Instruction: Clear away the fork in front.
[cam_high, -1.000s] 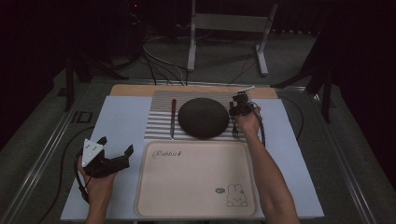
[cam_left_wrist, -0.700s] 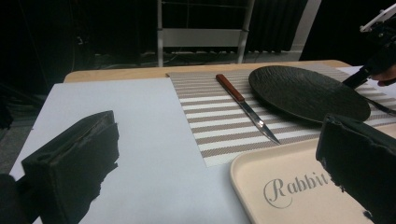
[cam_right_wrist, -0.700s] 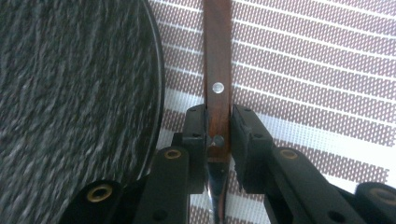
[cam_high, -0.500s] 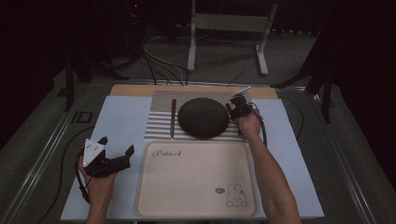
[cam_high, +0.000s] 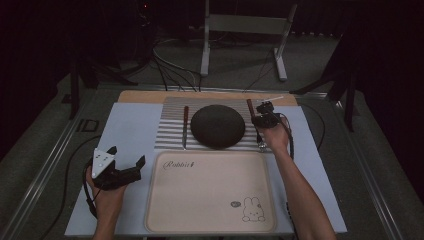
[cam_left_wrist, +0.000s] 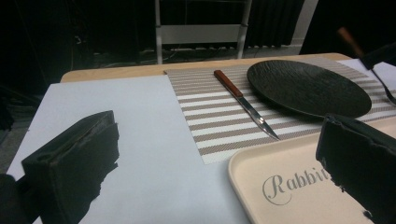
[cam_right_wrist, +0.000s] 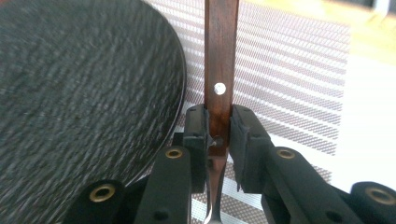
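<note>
On the pale blue table covering (cam_high: 130, 130) lies a striped grey-and-white woven placemat (cam_high: 170, 135), and on it sits a round, dark, rough-textured plate (cam_high: 217, 126). Left of the plate, lying on the mat, is a table knife with a reddish-brown wooden handle (cam_high: 185, 126), its blade pointing toward the person. In front of the mat rests a cream rectangular tray (cam_high: 210, 192) printed with the word "Rabbit" and a small rabbit drawing. The right gripper (cam_right_wrist: 218, 140) is at the plate's right edge with its black jaws closed tight on a fork with a riveted dark wooden handle (cam_right_wrist: 220, 60); in the right gripper view the handle runs up and away from the jaws over the striped mat, just beside the plate's rim, while the metal neck passes down between them. In the high view the fork's metal end (cam_high: 260, 145) reaches toward the tray. The left gripper (cam_high: 122, 167) sits over the blue covering just left of the tray, held in the person's left hand (cam_high: 107, 197); its jaws stand wide apart with nothing between them.
</note>
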